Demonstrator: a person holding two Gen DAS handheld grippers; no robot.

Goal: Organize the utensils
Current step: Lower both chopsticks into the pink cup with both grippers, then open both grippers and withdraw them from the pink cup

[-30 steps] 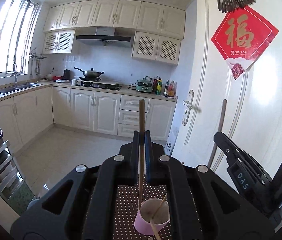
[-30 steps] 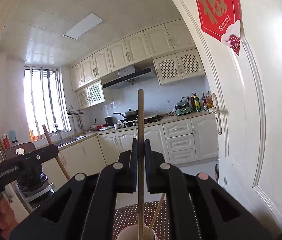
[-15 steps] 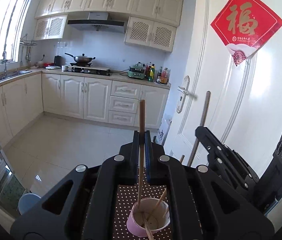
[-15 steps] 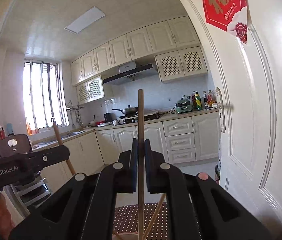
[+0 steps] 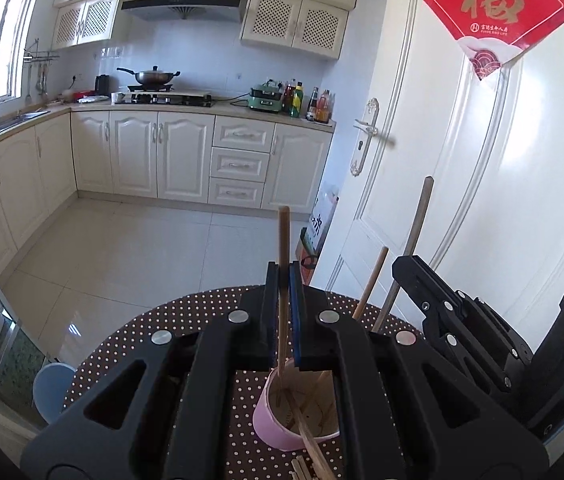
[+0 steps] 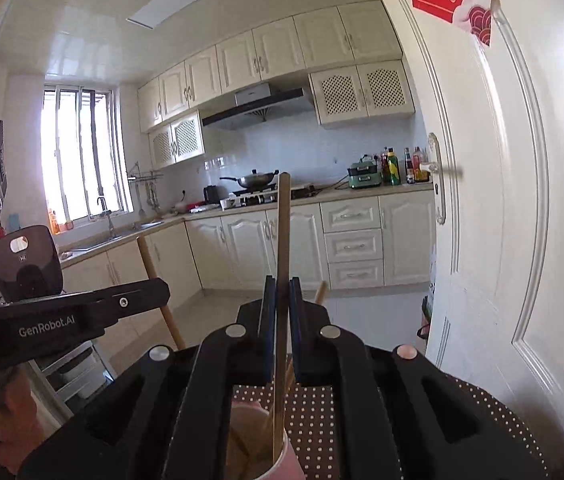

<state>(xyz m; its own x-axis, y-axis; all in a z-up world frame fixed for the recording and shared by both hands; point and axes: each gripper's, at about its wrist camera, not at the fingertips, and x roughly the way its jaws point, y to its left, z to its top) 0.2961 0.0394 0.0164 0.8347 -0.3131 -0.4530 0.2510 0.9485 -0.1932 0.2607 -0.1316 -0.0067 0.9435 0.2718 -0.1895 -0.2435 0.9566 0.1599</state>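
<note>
1. Chopsticks [image 5: 313, 432] already lean across the pink cup's [image 5: 272, 426] mouth, crowding it.
2. The right gripper [image 5: 409, 270] stands just right of the cup.
3. The white door [image 5: 481, 200] walls off the right side.

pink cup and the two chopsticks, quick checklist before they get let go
1. Left gripper shut on its chopstick: ok.
2. Right gripper shut on its chopstick: ok.
3. Left chopstick's lower end inside the pink cup: ok.
4. Right chopstick's lower end inside the cup: ok.
5. Cup upright on the dotted tablecloth: ok.
6. Tips touching the cup's bottom: cannot tell.
</note>
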